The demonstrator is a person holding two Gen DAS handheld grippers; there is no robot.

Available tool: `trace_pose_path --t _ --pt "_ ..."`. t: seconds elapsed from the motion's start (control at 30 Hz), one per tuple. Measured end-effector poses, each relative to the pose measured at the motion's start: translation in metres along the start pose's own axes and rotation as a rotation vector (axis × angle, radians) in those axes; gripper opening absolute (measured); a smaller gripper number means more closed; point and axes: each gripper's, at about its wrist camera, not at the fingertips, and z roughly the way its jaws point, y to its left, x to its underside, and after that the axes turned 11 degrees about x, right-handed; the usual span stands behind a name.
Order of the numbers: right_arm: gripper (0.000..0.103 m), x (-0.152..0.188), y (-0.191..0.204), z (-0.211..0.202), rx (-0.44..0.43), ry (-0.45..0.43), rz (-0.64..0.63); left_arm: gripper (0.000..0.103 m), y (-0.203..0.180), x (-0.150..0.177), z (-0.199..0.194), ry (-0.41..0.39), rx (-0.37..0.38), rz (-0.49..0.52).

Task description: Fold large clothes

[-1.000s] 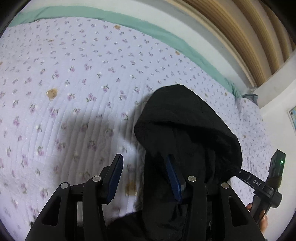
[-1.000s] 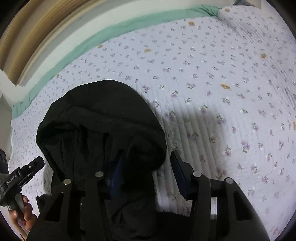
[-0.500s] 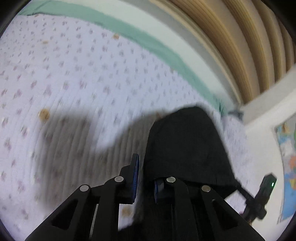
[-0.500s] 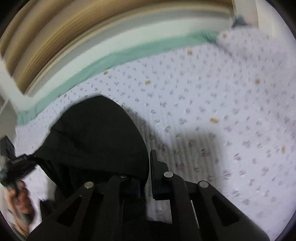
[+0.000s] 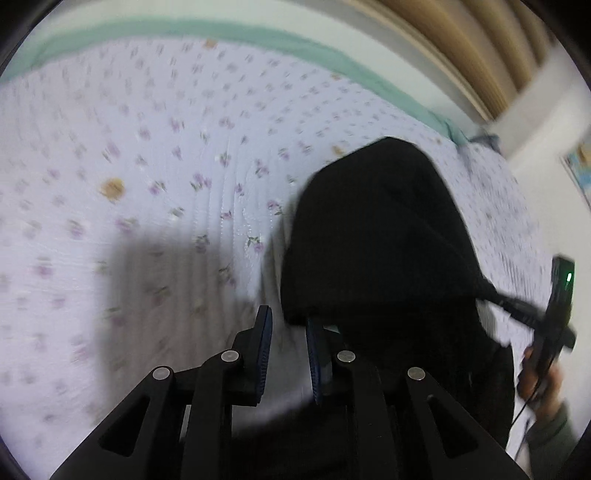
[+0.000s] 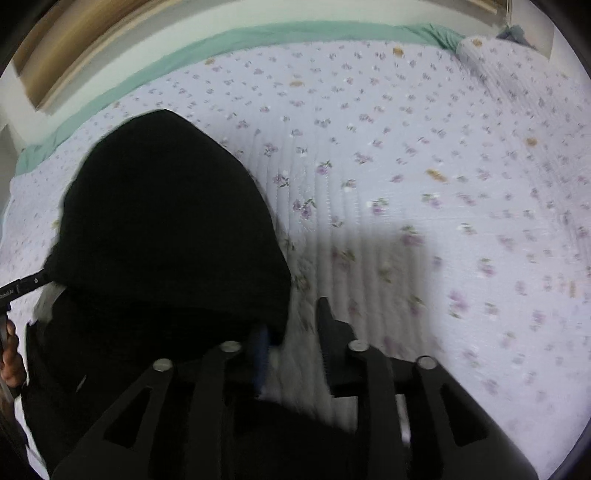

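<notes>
- While both jaws have just been opening, the left hand-held gripper (image 5: 287,345) and right hand-held gripper (image 6: 291,338) stand narrowly parted, empty, at the black hooded garment's (image 5: 384,240) edges.
- Beyond, the garment lies on the floral quilted bed (image 6: 406,147).

One black garment (image 5: 384,236) lies on one floral quilt (image 5: 155,155), with one green sheet (image 5: 207,29) edging it. Two grippers show: the left (image 5: 287,332) and the right (image 6: 291,325). Each of the two hands (image 5: 543,384) holds one.
</notes>
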Motion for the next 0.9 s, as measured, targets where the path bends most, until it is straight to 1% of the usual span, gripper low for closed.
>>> trace_pose_path --t 0.07,0.1,0.17,0.23,0.27,0.3,0.37,0.43,0.5,0.53,0.57,0.63,0.67,0.73,0.83,0.87,0.9 --pt "0.049 0.005 -0.008 -0.026 -0.023 -0.029 -0.006 0.019 -0.014 0.003 -0.026 -0.019 0.018 0.036" --pt "0.053 0.005 -0.012 -0.039 -0.043 -0.048 0.000 0.019 -0.020 0.002 -0.035 -0.033 0.029 0.050" --pt "0.054 0.000 -0.016 -0.060 -0.080 -0.094 0.012 0.019 -0.038 -0.008 -0.050 -0.079 0.050 0.083" --pt "0.054 -0.013 -0.013 -0.071 -0.089 -0.133 0.019 0.028 -0.054 -0.022 -0.052 -0.110 0.104 0.108" --pt "0.054 -0.023 -0.007 -0.071 -0.109 -0.144 0.019 0.041 -0.060 -0.029 -0.047 -0.114 0.122 0.116" --pt "0.054 -0.033 0.000 -0.066 -0.131 -0.148 0.013 0.044 -0.065 -0.037 -0.037 -0.114 0.128 0.121" --pt "0.054 -0.047 0.014 -0.049 -0.150 -0.132 0.000 0.044 -0.068 -0.049 -0.009 -0.090 0.121 0.105" --pt "0.054 -0.055 0.029 -0.024 -0.159 -0.074 -0.006 0.044 -0.055 -0.054 0.025 -0.026 0.103 0.045" --pt "0.054 -0.056 0.036 0.004 -0.162 -0.019 -0.007 0.043 -0.038 -0.047 0.051 0.037 0.054 0.003" --pt "0.054 -0.054 0.037 0.018 -0.154 0.001 -0.009 0.044 -0.029 -0.044 0.071 0.090 0.020 -0.019" --pt "0.053 -0.049 0.037 0.033 -0.148 0.030 -0.014 0.044 -0.019 -0.038 0.079 0.107 0.022 -0.036" --pt "0.051 -0.039 0.036 0.058 -0.133 0.081 -0.017 0.043 -0.008 -0.032 0.082 0.080 0.062 -0.054" --pt "0.051 -0.035 0.036 0.064 -0.133 0.080 -0.013 0.043 -0.008 -0.033 0.081 0.080 0.064 -0.057" --pt "0.051 -0.034 0.036 0.063 -0.129 0.064 -0.015 0.043 -0.012 -0.033 0.077 0.073 0.053 -0.040" --pt "0.052 -0.037 0.036 0.055 -0.127 0.059 -0.027 0.043 -0.025 -0.032 0.059 0.072 0.037 0.027" --pt "0.053 -0.039 0.035 0.048 -0.136 0.050 -0.030 0.043 -0.030 -0.034 0.049 0.062 0.052 0.050" --pt "0.054 -0.042 0.032 0.039 -0.152 0.033 -0.032 0.043 -0.036 -0.037 0.035 0.043 0.099 0.077"
